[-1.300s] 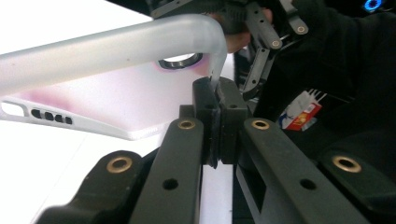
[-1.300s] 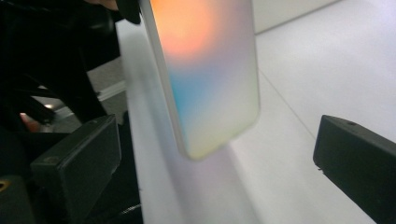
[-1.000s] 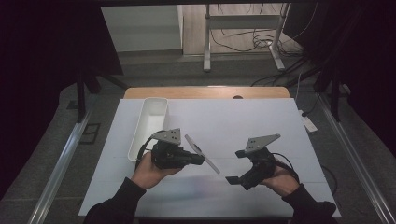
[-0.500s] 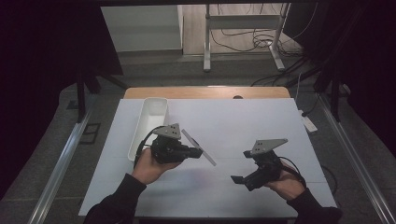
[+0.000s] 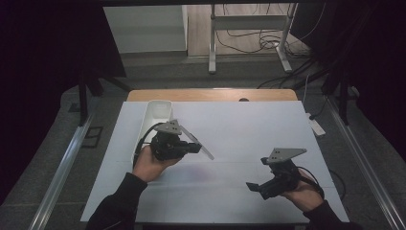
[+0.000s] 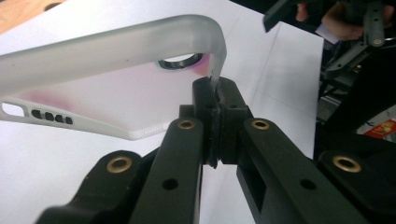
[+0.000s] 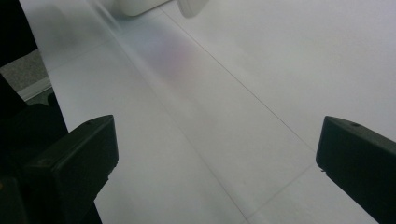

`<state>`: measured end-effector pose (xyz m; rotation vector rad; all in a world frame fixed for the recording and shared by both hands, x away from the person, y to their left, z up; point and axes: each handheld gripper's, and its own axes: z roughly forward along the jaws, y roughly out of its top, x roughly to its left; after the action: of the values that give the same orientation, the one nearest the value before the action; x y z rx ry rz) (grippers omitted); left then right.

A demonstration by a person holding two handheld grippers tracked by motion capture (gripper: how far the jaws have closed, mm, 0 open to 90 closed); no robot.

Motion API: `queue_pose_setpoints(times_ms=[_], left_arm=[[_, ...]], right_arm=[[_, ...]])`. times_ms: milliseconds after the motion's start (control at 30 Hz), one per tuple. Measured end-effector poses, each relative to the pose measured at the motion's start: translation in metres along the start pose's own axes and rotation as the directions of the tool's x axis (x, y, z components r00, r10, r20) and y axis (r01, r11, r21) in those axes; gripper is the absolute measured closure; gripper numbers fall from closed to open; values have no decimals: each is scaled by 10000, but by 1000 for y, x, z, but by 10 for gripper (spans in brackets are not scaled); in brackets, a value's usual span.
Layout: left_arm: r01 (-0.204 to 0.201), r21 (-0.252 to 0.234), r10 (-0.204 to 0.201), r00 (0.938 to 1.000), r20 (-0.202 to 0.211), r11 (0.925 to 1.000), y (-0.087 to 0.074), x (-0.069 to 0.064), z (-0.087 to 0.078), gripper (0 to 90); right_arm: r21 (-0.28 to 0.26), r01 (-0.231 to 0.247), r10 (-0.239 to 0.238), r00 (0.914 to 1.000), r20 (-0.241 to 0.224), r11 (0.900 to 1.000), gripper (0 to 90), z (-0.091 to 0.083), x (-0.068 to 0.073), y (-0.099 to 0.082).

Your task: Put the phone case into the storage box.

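Tray (image 5: 152,120) beside left claw (image 6: 215,93) clamping phone case (image 6: 112,60); right claw (image 7: 215,154) gaping.

No legible text, label, brand or number on anything in any view.

Black claw (image 6: 217,100) arms, brass-ringed screw holes; grey triangular plates; dark sleeves.

Table (image 5: 268,129): white top, a wooden edge along the far side.
Tray (image 5: 154,115): white, oblong — lying at the table's left.
Floor (image 5: 48,158): grey — cables by a metal stand.
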<state>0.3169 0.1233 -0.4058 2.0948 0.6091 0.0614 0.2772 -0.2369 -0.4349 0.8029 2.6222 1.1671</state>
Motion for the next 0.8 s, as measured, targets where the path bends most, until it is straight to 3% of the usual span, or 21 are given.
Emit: queue_pose_setpoints(times_ms=[567, 800], left_arm=[[293, 252, -266, 9947, -992, 9993, 4, 20, -19, 882], [453, 346, -401, 9896, -1383, 9984, 7, 29, -29, 882]], right_arm=[[-59, -611, 613, 9952, 757, 9981, 0, -18, -11, -22], [-56, -808, 808, 9881, 1306, 9967, 0, -25, -14, -36]])
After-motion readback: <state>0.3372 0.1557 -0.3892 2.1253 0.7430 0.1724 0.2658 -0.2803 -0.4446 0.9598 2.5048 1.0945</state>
